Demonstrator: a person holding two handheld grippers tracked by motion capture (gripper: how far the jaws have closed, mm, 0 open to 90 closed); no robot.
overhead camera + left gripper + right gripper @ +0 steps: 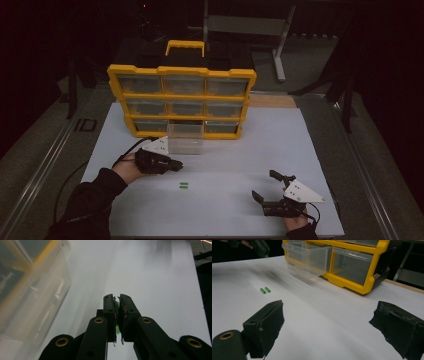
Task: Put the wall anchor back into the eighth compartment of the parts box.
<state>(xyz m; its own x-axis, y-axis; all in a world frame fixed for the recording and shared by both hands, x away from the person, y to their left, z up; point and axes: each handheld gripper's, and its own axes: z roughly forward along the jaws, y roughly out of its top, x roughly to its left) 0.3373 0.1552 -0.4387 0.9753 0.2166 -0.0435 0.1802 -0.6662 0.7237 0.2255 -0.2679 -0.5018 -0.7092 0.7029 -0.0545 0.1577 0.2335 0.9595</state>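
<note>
My left gripper [176, 164] hovers above the white table [230, 150], just in front of a pulled-out clear drawer [186, 141]. In the left gripper view its jaws [117, 297] are shut on a small green piece [116, 306] that peeks out between the pads. Two more small green pieces [183, 186] lie side by side on the table, a little to the right of that gripper and nearer the person. My right gripper [265, 185] rests low at the front right with its jaws wide apart [327, 315] and nothing between them. From there the two green pieces [265, 290] lie to the far left.
A yellow organizer [182, 95] with several clear drawers stands upright at the back of the table. Its bottom middle drawer [307, 257] sticks out toward the person and looks bare inside. A metal stand [280, 45] is behind the table.
</note>
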